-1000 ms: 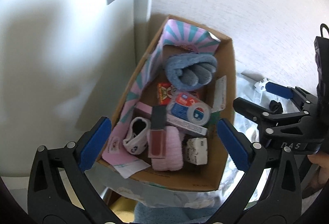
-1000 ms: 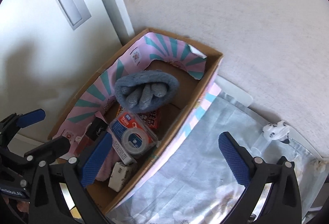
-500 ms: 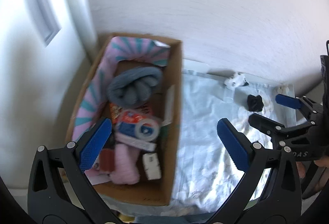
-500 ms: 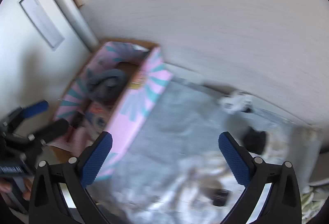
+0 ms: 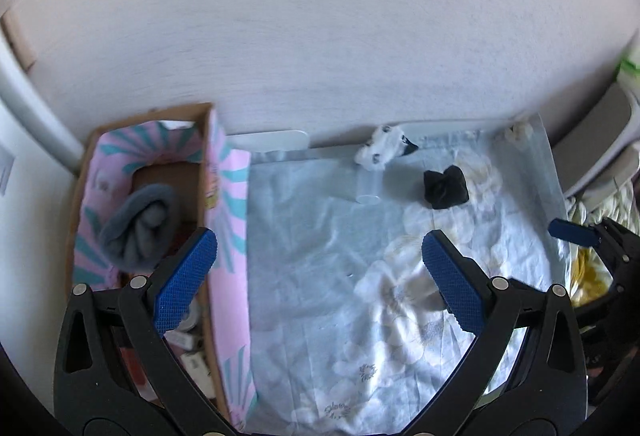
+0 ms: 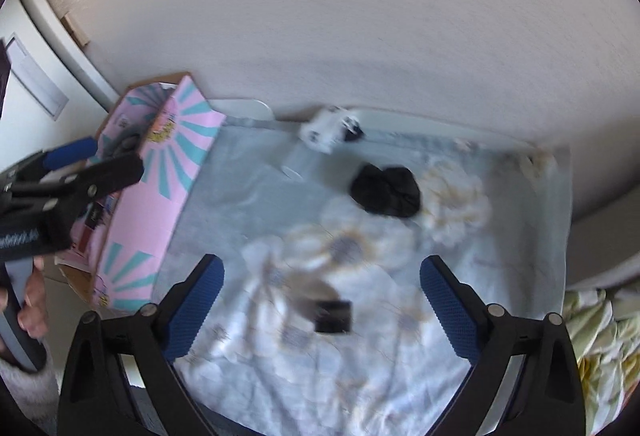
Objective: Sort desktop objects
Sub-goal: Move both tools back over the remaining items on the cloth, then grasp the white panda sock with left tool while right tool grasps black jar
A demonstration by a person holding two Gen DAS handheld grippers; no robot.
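A pink and teal cardboard box (image 5: pixel 230 220) stands at the left against the wall, with a rolled grey-blue cloth (image 5: pixel 138 228) and small items inside; it also shows in the right wrist view (image 6: pixel 160 192). On the floral cloth lie a black scrunchie (image 5: pixel 446 188) (image 6: pixel 386 190), a white spotted item (image 5: pixel 380 148) (image 6: pixel 326 128) with a clear tube (image 5: pixel 368 190), and a small black rectangular item (image 6: pixel 334 316). My left gripper (image 5: pixel 320 276) is open and empty over the cloth beside the box. My right gripper (image 6: pixel 322 302) is open and empty above the small black item.
The floral cloth (image 5: pixel 320 276) covers the surface up to the white wall (image 5: pixel 320 36). A white flat piece (image 5: pixel 276 142) lies by the wall behind the box. Yellowish crumpled fabric (image 6: pixel 596 332) lies off the right edge. A white door frame (image 6: pixel 48 48) is at the left.
Both grippers have swung right, away from over the box to over the floral cloth. The scrunchie, white item and small black item have come into view. Both stay open and empty.
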